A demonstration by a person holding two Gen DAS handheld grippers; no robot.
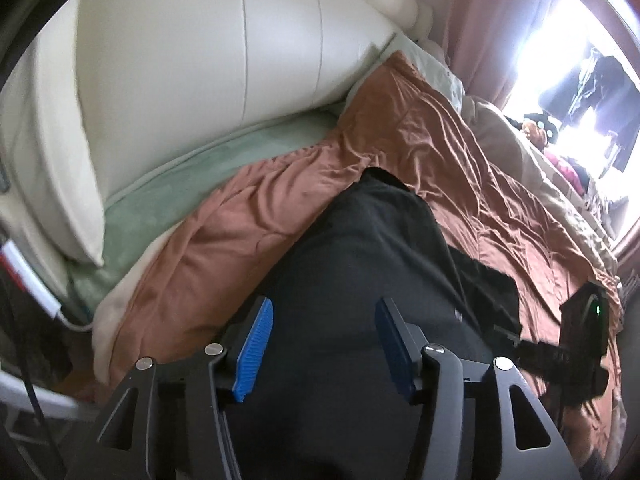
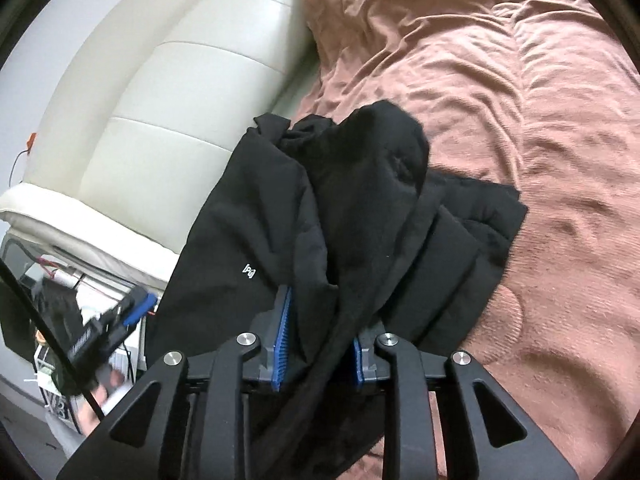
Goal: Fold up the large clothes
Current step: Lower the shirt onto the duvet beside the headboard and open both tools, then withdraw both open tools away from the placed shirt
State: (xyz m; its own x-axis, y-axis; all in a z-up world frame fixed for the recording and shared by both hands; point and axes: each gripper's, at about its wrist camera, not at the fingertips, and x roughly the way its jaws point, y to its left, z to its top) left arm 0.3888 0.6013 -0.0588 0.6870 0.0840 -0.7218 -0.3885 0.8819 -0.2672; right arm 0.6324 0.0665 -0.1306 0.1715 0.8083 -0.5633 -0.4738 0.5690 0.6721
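Black padded garment (image 1: 360, 264) fills the lower middle of the left wrist view, draped over a rust-brown wrinkled bedspread (image 1: 460, 152) on the bed, with one bunched end rising to a dark peak near the centre. The left gripper (image 1: 324, 344) hangs just above this cloth with its blue-padded fingers (image 1: 254, 344) spread wide and nothing between them. A cream padded leather headboard (image 1: 192, 60) curves across the upper left, a pale green sheet (image 1: 224, 152) shows between it and the bedspread, and a bright window (image 1: 572, 60) glares at the upper right beside a pink curtain (image 1: 484, 8). The other gripper's black body with a small green light sits at the right edge. In the right wrist view, the garment (image 2: 248, 216) lies partly folded on the bedspread (image 2: 500, 80), its flat layered part to the right and a smooth panel with a small white logo (image 2: 249, 268) to the left. The right gripper (image 2: 322, 332) has its blue-padded fingers (image 2: 282, 332) pinching a thick gathered fold of the black cloth, which runs up to a raised hump. The headboard (image 2: 168, 100) arcs along the left.
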